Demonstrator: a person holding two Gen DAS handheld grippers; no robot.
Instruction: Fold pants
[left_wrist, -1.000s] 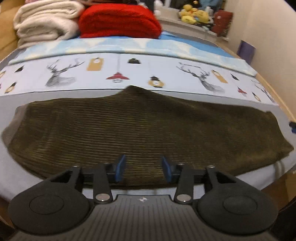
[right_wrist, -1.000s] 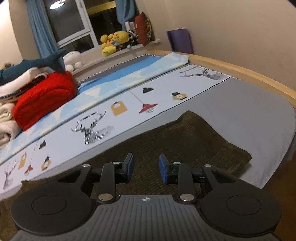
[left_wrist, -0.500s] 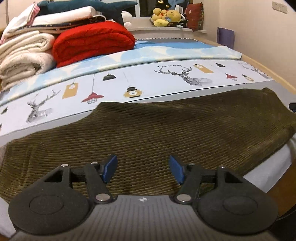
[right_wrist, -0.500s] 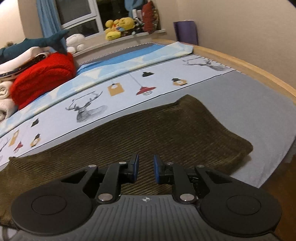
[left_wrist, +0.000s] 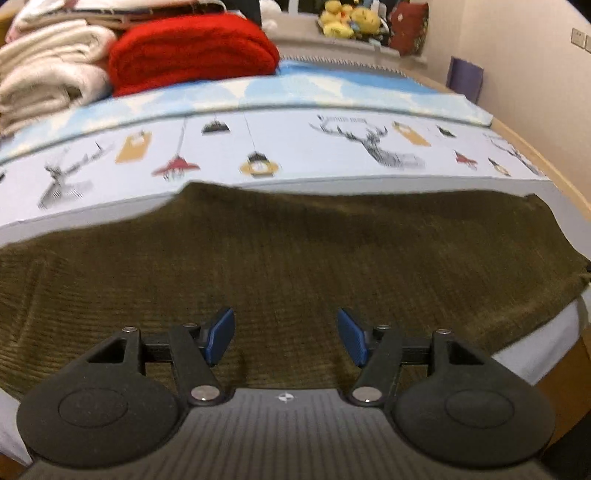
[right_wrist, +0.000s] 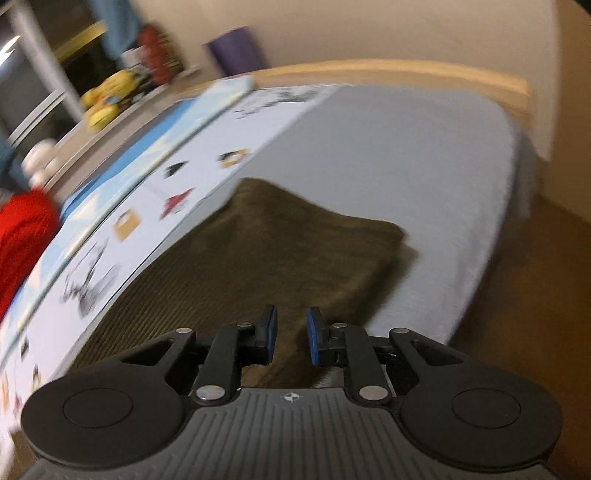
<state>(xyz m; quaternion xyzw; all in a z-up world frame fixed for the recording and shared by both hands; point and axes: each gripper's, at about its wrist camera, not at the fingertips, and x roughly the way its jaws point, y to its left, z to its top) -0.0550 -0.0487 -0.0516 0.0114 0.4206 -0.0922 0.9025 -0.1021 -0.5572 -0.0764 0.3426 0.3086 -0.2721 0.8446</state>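
Olive-brown corduroy pants (left_wrist: 295, 258) lie flat across the near side of the bed, folded lengthwise into a long band. My left gripper (left_wrist: 286, 339) hovers over their near edge around the middle, open wide, nothing between its blue pads. In the right wrist view the pants' right end (right_wrist: 295, 251) lies ahead with a squared corner on the grey sheet. My right gripper (right_wrist: 291, 336) is tilted over the near edge by that end. Its pads stand a narrow gap apart, and I see no cloth pinched between them.
A deer-and-lantern patterned sheet (left_wrist: 295, 147) lies just beyond the pants. A red blanket (left_wrist: 192, 48) and cream blankets (left_wrist: 48, 74) are stacked at the back left. Plush toys (left_wrist: 343, 22) line the sill. The wooden bed frame (right_wrist: 406, 77) curves round the grey sheet (right_wrist: 406, 166).
The left jaws have widened and that gripper has shifted sideways along the pants. The right jaws have narrowed; that gripper has rolled and dropped toward the pants' right end.
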